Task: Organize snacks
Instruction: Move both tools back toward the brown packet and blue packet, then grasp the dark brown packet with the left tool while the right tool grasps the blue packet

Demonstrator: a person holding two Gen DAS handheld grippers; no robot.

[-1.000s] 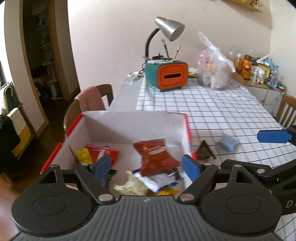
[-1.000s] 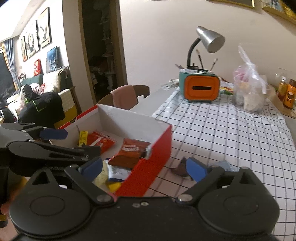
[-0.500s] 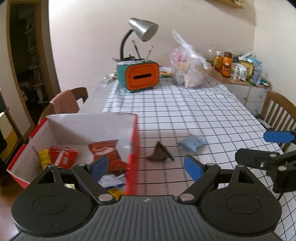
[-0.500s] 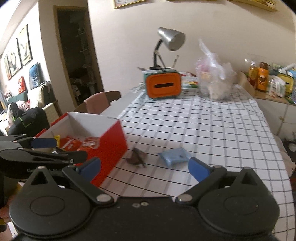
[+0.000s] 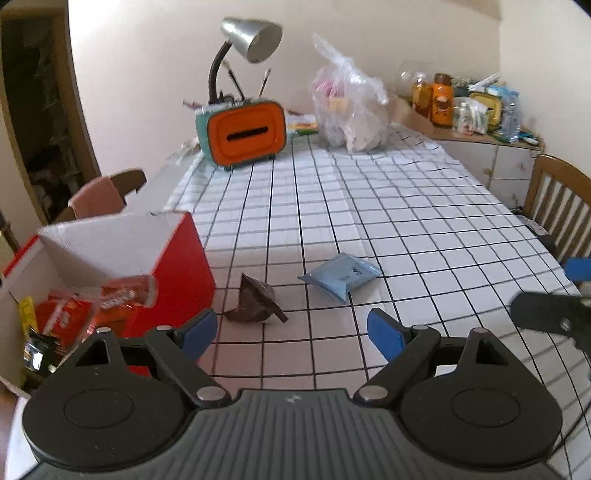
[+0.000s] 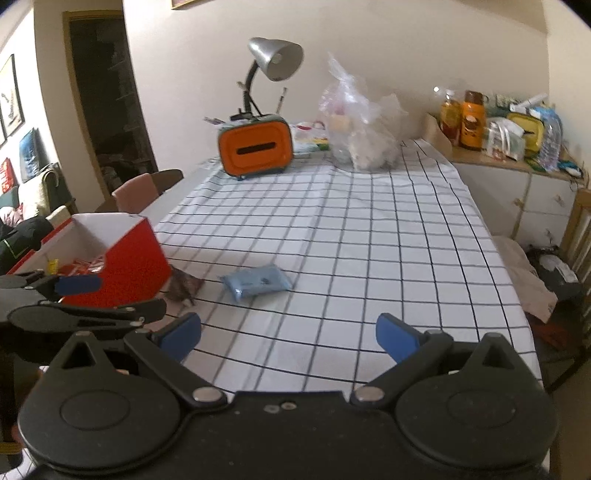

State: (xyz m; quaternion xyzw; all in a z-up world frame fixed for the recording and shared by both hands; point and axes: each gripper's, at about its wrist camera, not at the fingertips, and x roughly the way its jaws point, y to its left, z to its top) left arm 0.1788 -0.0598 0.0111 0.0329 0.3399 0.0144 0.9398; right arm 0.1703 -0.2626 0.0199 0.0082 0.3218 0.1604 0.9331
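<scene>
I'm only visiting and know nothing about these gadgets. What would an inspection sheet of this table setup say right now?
Surface: checked tablecloth on the table.
Job's things: red box with snack packets inside; dark wrapper and blue packet lie outside it on the cloth.
Clutter: orange tissue box, desk lamp, plastic bag at the far end.
Grippers: left hand-held gripper open, empty; right hand-held gripper open, empty.
Cables: nothing seen.
Surroundings: chairs, side cabinet crowded with bottles.

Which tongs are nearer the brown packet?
Left. The left tongs sit open just short of the brown packet; the right tongs are off to its right, nearer the blue packet.
</scene>
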